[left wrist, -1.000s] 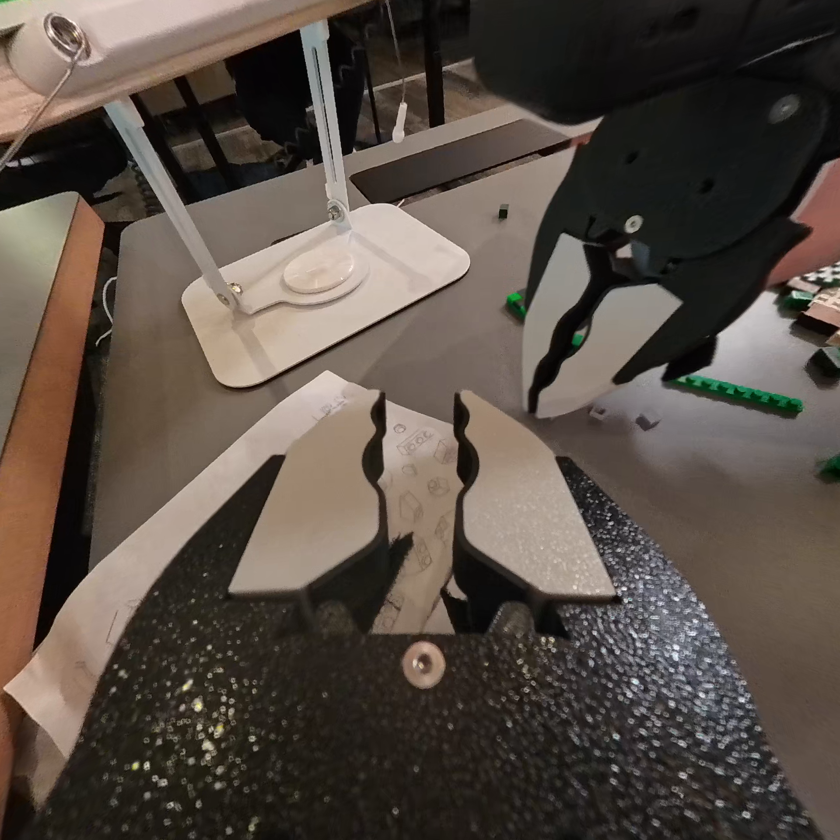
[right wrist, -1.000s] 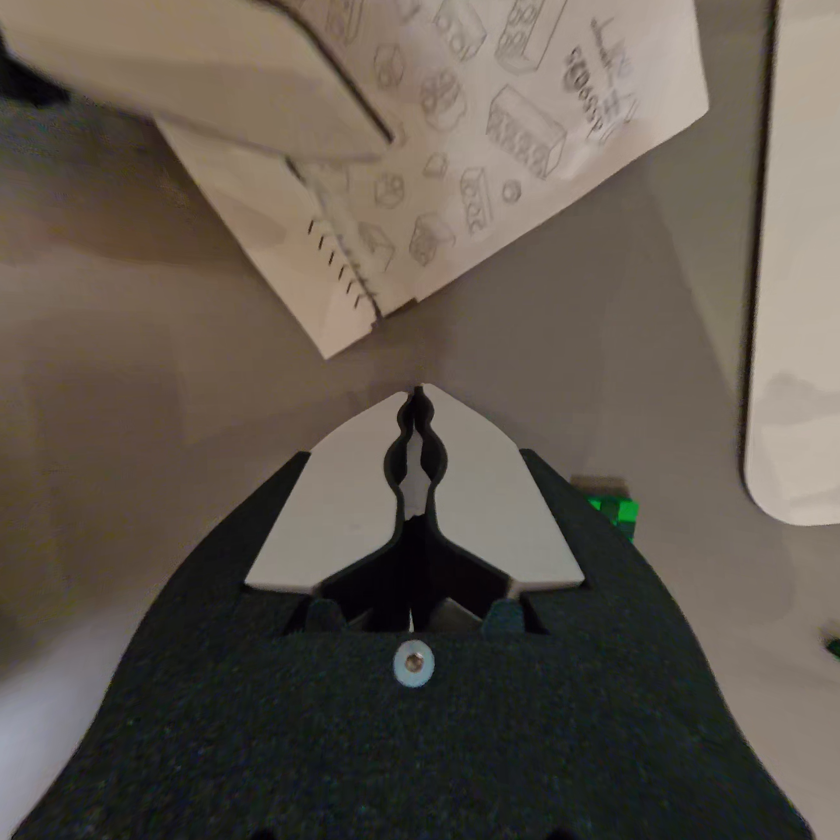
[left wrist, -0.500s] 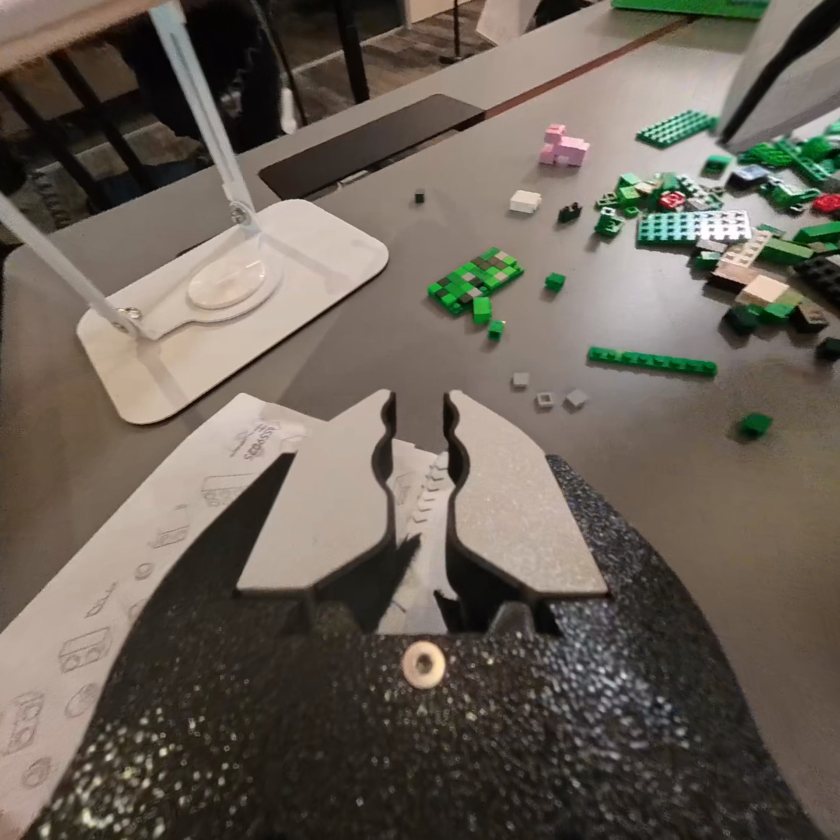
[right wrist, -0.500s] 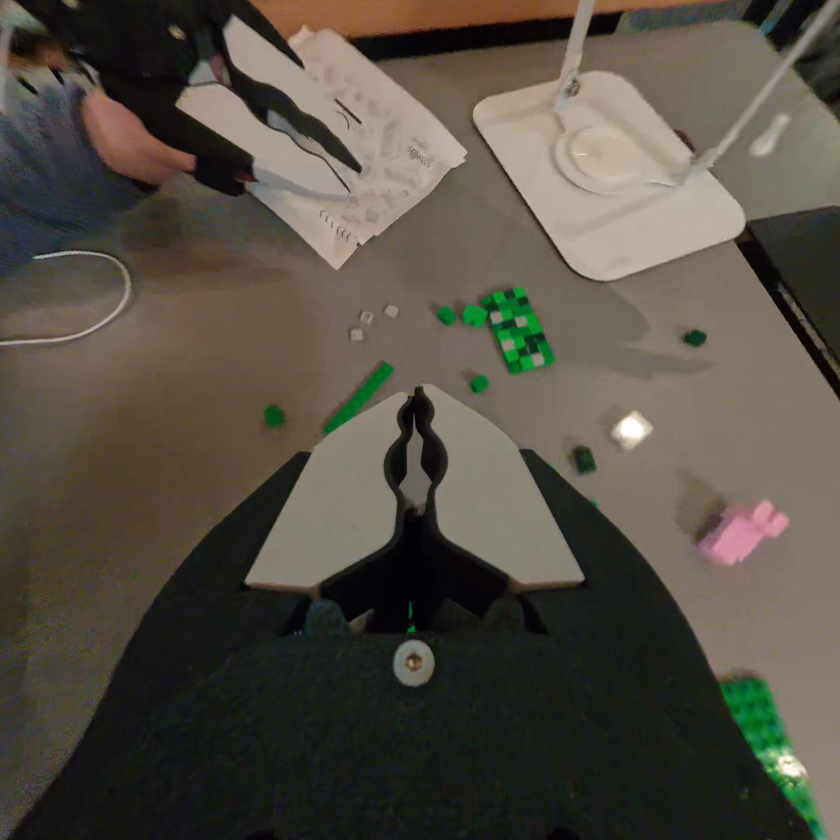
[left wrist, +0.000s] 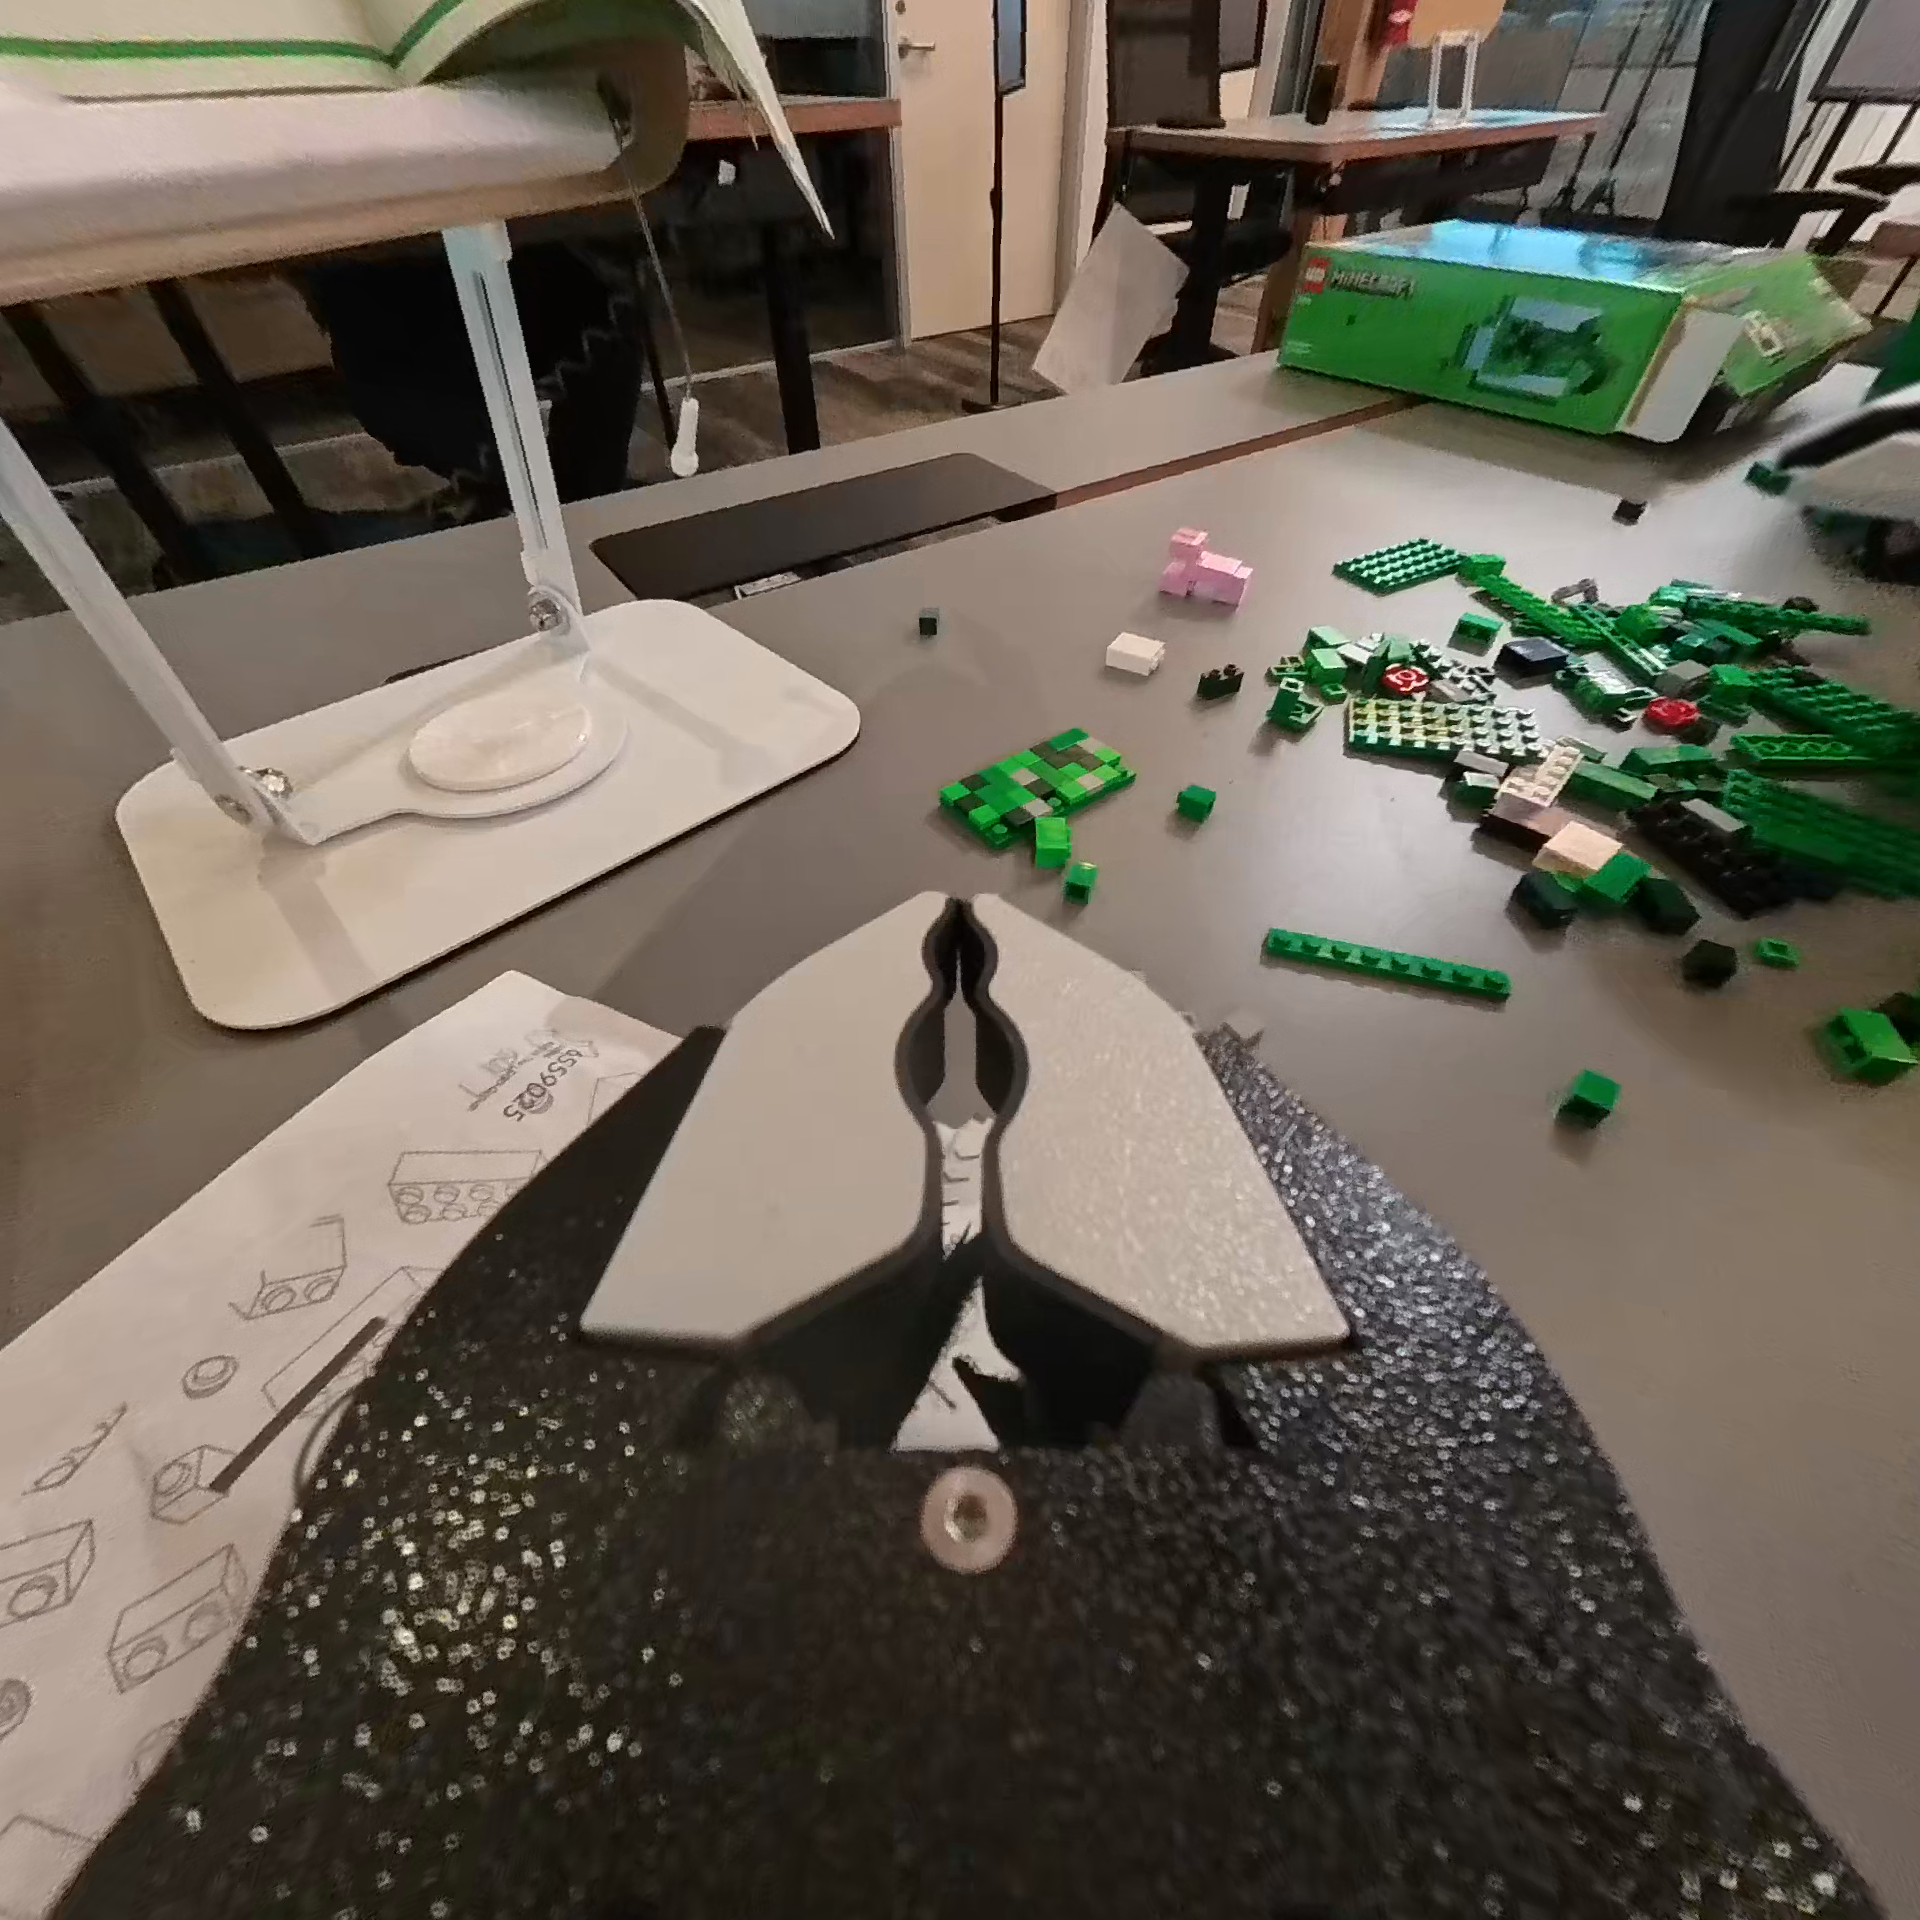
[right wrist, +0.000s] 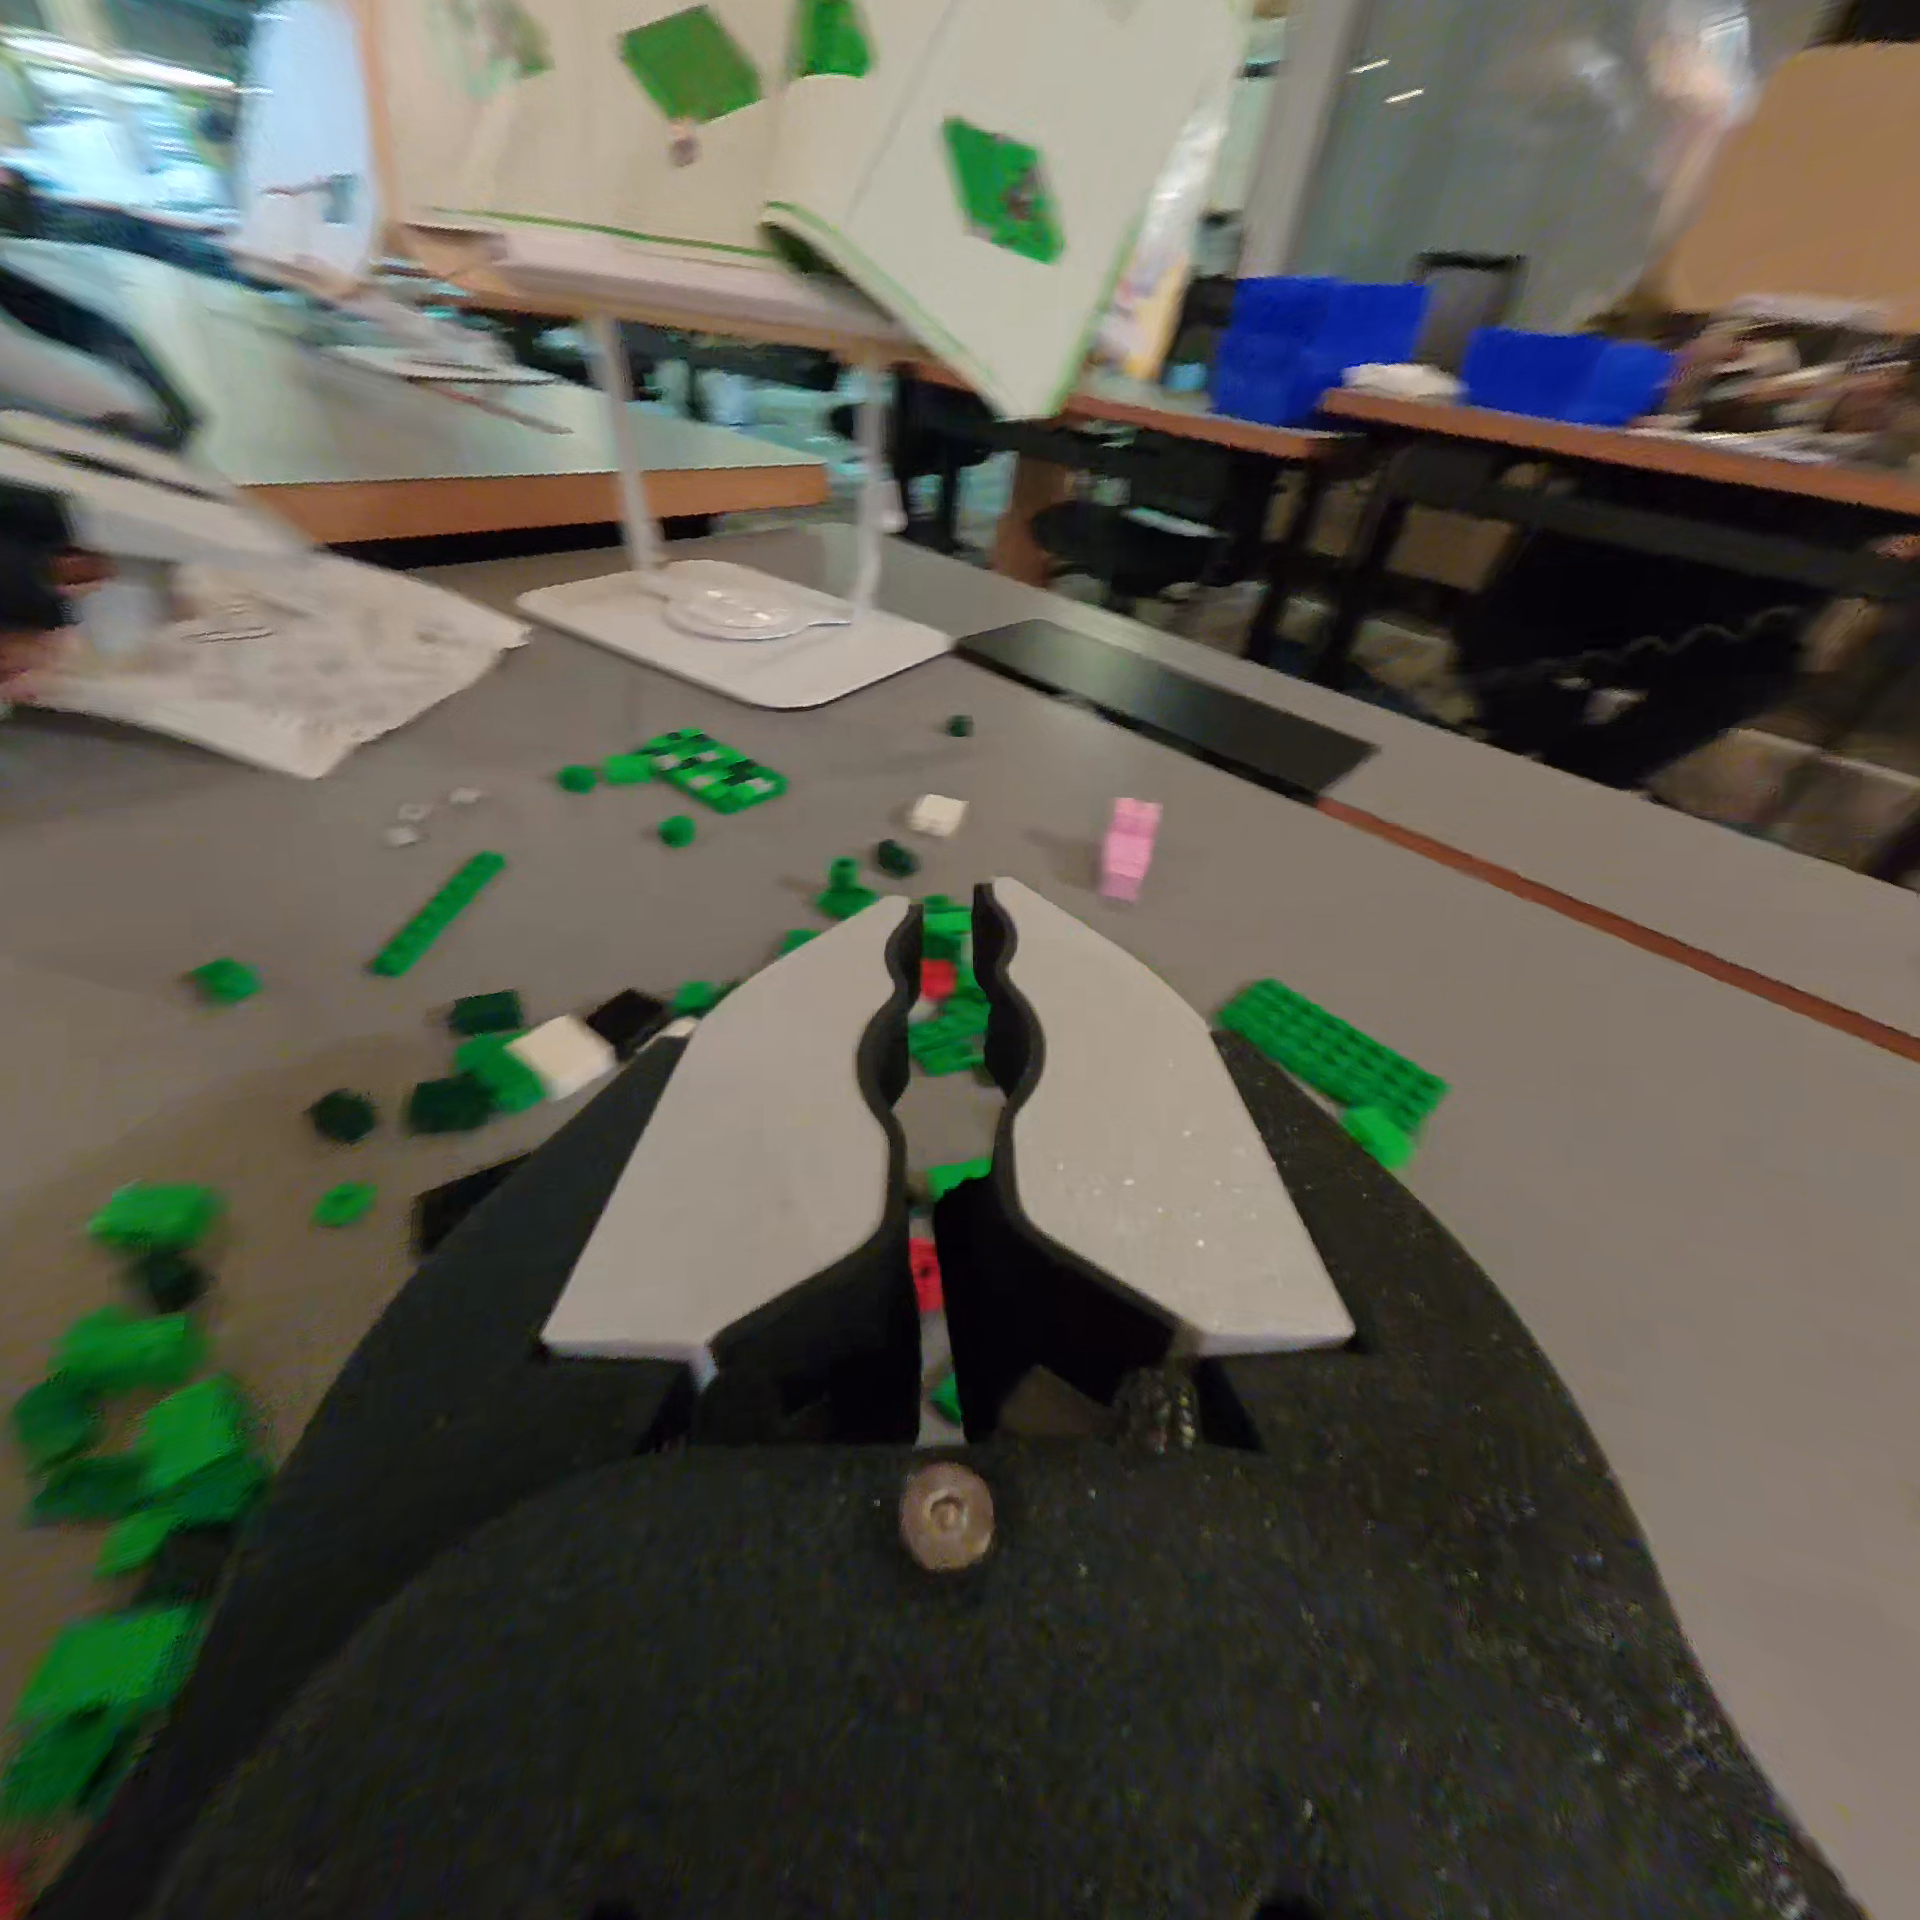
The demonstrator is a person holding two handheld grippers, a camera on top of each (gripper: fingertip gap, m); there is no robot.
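Observation:
My left gripper (left wrist: 961, 909) is shut, fingertips together, low over the grey table (left wrist: 1403, 1299). A white printed paper sheet (left wrist: 312, 1247) lies under it and shows through the slot behind the tips; I cannot tell if it is pinched. My right gripper (right wrist: 948, 904) is slightly open and empty, hovering over loose green and red bricks (right wrist: 940, 977) seen through its gap. A mottled green plate (left wrist: 1039, 784) lies ahead of the left gripper and also shows in the right wrist view (right wrist: 717, 774). The left gripper (right wrist: 114, 509) shows blurred at the far left of the right wrist view.
A white stand's base (left wrist: 468, 790) sits at the left, holding an open booklet (right wrist: 831, 135). A pile of green bricks (left wrist: 1662, 748), a long green strip (left wrist: 1387, 964), a pink figure (left wrist: 1203, 566) and a green box (left wrist: 1558, 322) lie to the right. The grippers' ends are close to 30 centimeters from one another.
My left jaws closed from open over the paper. My right gripper swung away from the paper to above the brick pile, and its jaws parted slightly.

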